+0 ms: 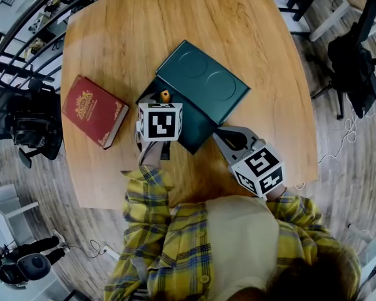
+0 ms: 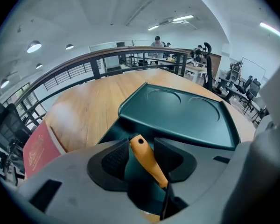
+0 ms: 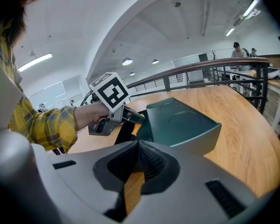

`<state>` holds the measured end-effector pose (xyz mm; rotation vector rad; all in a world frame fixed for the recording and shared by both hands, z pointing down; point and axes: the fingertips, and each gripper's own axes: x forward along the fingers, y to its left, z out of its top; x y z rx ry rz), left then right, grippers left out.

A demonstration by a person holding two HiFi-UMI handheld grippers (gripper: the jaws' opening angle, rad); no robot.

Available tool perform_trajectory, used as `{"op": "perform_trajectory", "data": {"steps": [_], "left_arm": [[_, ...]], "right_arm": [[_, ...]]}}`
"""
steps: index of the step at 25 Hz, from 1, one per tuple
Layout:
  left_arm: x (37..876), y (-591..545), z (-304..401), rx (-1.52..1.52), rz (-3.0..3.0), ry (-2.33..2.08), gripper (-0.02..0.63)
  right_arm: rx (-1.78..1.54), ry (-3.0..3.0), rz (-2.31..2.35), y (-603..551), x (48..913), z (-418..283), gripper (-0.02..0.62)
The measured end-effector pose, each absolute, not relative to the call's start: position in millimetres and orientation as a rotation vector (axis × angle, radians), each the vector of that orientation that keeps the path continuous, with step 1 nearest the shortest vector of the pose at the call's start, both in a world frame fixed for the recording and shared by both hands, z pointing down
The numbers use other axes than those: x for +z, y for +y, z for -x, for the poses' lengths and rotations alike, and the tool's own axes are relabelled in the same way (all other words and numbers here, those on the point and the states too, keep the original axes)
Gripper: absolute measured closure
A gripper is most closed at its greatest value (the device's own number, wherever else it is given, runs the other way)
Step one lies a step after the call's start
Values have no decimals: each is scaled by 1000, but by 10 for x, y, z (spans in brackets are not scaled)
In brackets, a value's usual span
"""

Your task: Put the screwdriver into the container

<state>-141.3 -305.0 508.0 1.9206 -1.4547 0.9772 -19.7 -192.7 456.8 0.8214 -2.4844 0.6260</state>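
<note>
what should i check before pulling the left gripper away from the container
1. Screwdriver over the container's open part: ok.
2. Left gripper jaws apart, not clamping the orange handle: ok.
3. Screwdriver resting fully inside the container: cannot tell, its tip is hidden.
4. Lid shifted off the opening: ok.
5. Right gripper shut, empty, beside the container and out of the left one's way: ok.
6. Red book well apart from the container: ok.

Bright ceiling lamps [image 2: 33,45] light sharp, fisheye-warped views.
</note>
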Motion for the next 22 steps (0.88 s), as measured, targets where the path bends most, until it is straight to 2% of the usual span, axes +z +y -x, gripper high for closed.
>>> {"op": "perform_trajectory", "data": {"steps": [12, 22], "left_arm": [[5158, -3142, 1501, 1147, -1965, -1500, 453], [4890, -3064, 1432, 950, -2029, -1483, 453]], "right_arm": [[622, -2484, -821, -1916, 4567, 212, 529], [621, -2488, -812, -1892, 4545, 235, 529]]}}
